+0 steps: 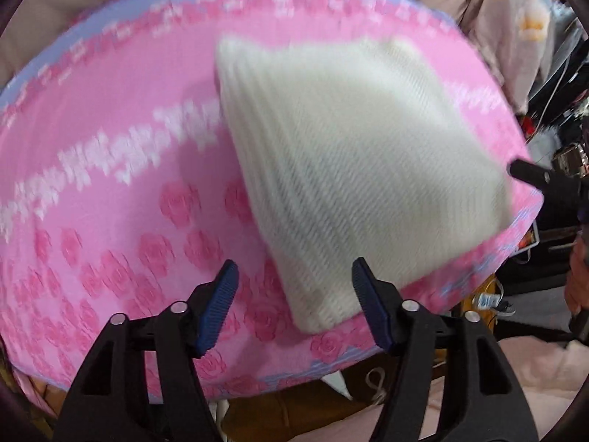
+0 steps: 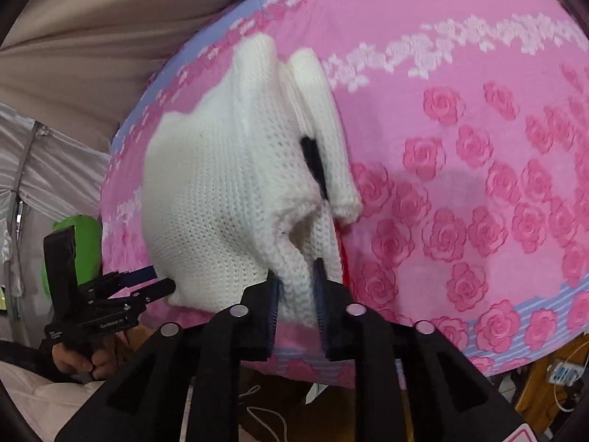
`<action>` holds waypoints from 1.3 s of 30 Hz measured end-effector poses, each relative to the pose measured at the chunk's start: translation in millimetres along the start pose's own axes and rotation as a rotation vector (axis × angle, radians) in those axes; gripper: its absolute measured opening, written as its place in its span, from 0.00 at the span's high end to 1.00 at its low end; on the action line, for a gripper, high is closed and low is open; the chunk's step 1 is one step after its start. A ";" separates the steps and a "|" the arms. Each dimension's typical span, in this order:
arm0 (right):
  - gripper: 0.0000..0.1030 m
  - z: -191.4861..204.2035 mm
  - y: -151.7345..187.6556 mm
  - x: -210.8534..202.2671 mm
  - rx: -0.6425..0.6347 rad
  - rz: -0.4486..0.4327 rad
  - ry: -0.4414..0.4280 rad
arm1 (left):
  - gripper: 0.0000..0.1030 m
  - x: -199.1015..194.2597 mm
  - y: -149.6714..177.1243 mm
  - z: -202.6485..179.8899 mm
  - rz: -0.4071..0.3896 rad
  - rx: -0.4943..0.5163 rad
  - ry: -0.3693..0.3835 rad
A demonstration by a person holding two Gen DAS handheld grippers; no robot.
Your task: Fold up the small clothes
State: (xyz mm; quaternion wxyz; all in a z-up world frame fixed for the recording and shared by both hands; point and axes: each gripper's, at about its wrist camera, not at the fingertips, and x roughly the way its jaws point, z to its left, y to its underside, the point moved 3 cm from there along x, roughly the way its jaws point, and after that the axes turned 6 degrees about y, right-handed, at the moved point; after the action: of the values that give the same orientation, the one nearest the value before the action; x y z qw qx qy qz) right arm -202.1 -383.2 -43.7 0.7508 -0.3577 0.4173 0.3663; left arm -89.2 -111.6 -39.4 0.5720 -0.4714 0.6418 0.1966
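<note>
A white knitted garment (image 1: 353,169) lies folded on the pink rose-patterned cloth (image 1: 110,184) near the table's near right corner. My left gripper (image 1: 294,305) is open and empty, its blue pads just short of the garment's near corner. In the right wrist view the same white knitted garment (image 2: 221,191) is lifted and bunched, and my right gripper (image 2: 296,294) is shut on its near edge. The left gripper (image 2: 147,283) shows at the left of that view, beside the garment. A finger of the right gripper (image 1: 530,173) shows at the garment's right edge in the left wrist view.
The pink cloth (image 2: 478,147) covers a table whose edge (image 2: 515,335) runs close to both grippers. A dark strip (image 2: 313,162) shows in a fold of the garment. Beige drapery (image 2: 92,37) and a green object (image 2: 88,235) stand behind. Cables and clutter (image 1: 489,298) lie below the edge.
</note>
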 end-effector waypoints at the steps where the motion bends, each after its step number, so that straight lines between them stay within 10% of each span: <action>1: 0.67 6.4 -6.7 -11.7 -0.023 -0.029 0.010 | 0.30 -6.2 -7.3 0.0 -0.031 -0.007 -0.001; 5: 0.40 33.1 -51.8 -34.9 -0.106 -0.179 0.039 | 0.26 1.4 -35.3 3.7 -0.067 -0.060 -0.007; 8: 0.40 42.1 -85.5 0.9 -0.140 -0.146 0.083 | 0.26 19.4 -52.3 6.1 -0.048 -0.117 0.004; 10: 0.46 47.7 -93.8 36.2 -0.169 -0.085 0.143 | 0.26 19.5 -59.0 6.5 -0.060 -0.136 0.012; 12: 0.87 58.4 -98.3 50.8 -0.191 -0.050 0.132 | 0.26 14.3 -61.9 1.4 -0.095 -0.114 0.007; 17: 0.88 57.5 -102.7 -4.0 -0.158 -0.231 0.101 | 0.26 33.5 -65.0 -2.0 -0.062 -0.080 -0.040; 20: 0.86 13.8 -98.8 59.4 -0.104 -0.036 0.180 | 0.26 39.3 -61.4 -3.6 -0.049 -0.070 -0.064; 28: 0.79 51.4 -82.8 -30.2 -0.133 -0.229 0.140 | 0.26 40.5 -58.0 -6.7 -0.041 -0.067 -0.070; 34: 0.83 38.2 -33.0 39.4 -0.238 -0.010 0.280 | 0.25 44.8 -55.9 -7.9 -0.033 -0.071 -0.080; 39: 0.86 45.0 -41.1 4.0 -0.181 -0.089 0.214 | 0.25 40.8 -53.3 -6.3 -0.044 -0.100 -0.057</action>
State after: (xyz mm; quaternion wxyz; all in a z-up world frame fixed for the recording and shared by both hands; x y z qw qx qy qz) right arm -149.2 -363.8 -19.9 0.6821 -0.4790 0.4442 0.3285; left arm -44.4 -157.7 -59.9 0.5698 -0.5077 0.6041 0.2293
